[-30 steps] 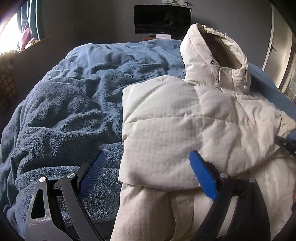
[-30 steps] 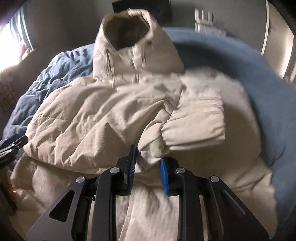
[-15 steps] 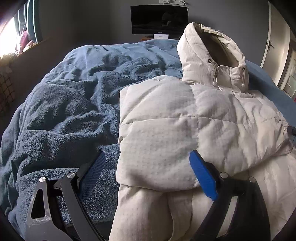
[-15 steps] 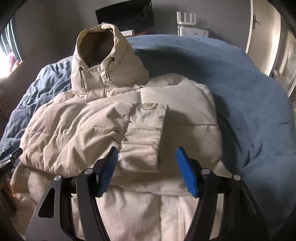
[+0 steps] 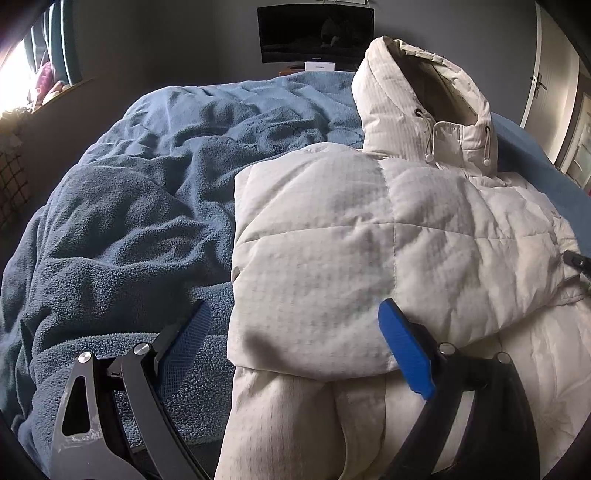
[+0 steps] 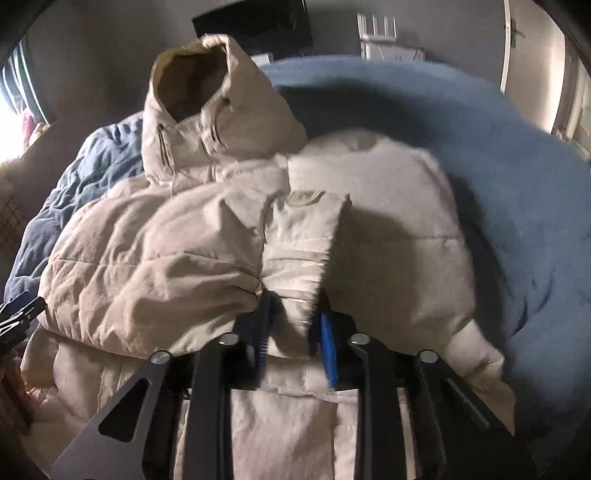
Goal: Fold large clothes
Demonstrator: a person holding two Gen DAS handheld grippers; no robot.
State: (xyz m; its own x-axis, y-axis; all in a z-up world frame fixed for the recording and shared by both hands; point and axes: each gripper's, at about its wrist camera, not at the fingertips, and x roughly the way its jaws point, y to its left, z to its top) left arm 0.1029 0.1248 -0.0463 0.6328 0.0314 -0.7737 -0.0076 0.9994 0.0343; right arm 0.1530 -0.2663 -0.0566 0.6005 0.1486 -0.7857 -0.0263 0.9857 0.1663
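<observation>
A cream hooded puffer jacket (image 5: pixel 369 236) lies on a blue fleece blanket, its hood (image 5: pixel 424 103) standing up at the far end and its sleeves folded across the chest. My left gripper (image 5: pixel 295 343) is open and empty, its jaws wide apart over the jacket's near left edge. In the right wrist view the jacket (image 6: pixel 166 266) fills the middle. My right gripper (image 6: pixel 293 332) is shut on the folded sleeve cuff (image 6: pixel 295 266), which stands pinched between the blue pads. The left gripper's tip shows at that view's left edge (image 6: pixel 18 314).
The blue fleece blanket (image 5: pixel 122 221) covers the bed, rumpled on the left and smoother on the right (image 6: pixel 517 166). A dark TV screen (image 5: pixel 316 31) hangs on the far wall. A window (image 5: pixel 14 74) is at the left, a door (image 5: pixel 543 74) at the right.
My right gripper opened and let the sleeve drop, then closed again on the sleeve cuff. My left gripper stayed open and shifted only slightly.
</observation>
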